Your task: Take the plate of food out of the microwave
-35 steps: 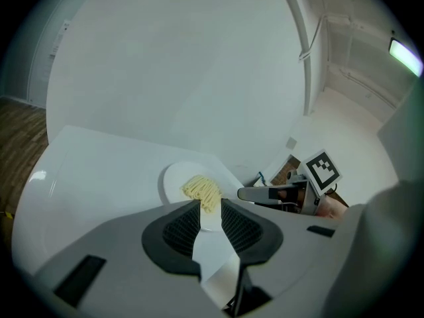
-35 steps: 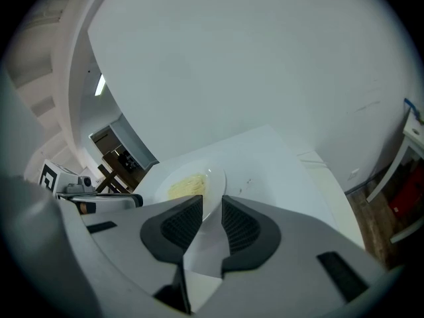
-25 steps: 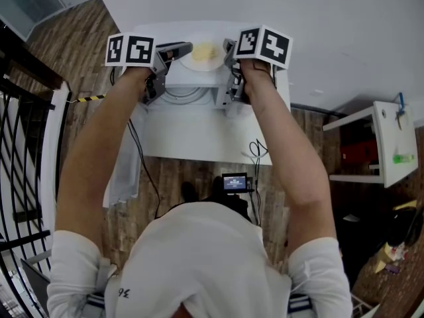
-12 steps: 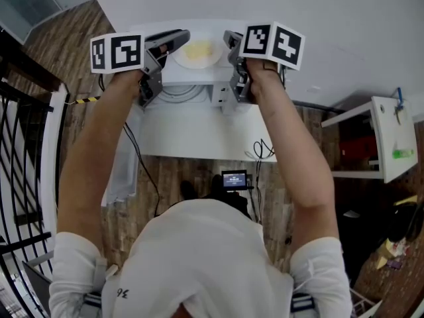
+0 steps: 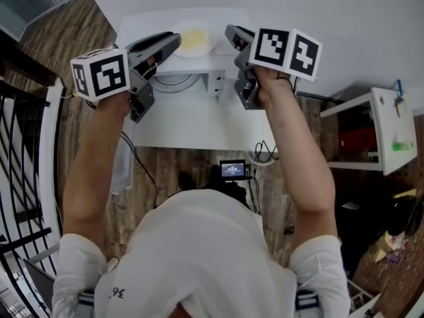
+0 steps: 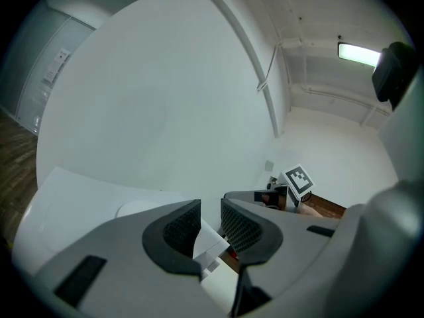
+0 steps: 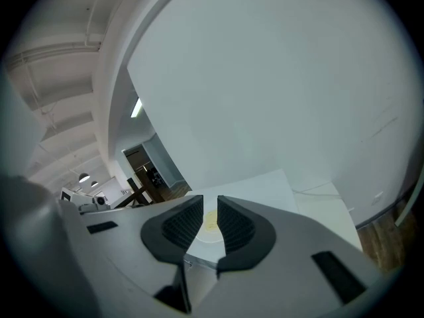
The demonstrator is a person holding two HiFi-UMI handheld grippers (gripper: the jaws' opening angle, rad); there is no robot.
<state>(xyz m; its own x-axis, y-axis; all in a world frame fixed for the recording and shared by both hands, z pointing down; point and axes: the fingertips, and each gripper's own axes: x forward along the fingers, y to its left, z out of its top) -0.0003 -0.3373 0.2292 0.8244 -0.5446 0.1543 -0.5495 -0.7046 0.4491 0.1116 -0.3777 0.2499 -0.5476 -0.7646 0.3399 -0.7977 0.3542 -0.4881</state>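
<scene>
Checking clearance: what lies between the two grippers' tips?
The plate of food, resting on the microwave's white top, lies between the left gripper and right gripper; head view shows it.

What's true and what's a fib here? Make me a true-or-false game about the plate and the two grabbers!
1. The plate sits on top of the white microwave. True.
2. The left gripper is holding the plate. False: its jaws are a little apart with nothing between them, and it is off the plate.
3. The food on the plate is yellow. True.
4. The right gripper is squeezing a cup. False: its jaws are a little apart and empty; no cup is there.
</scene>
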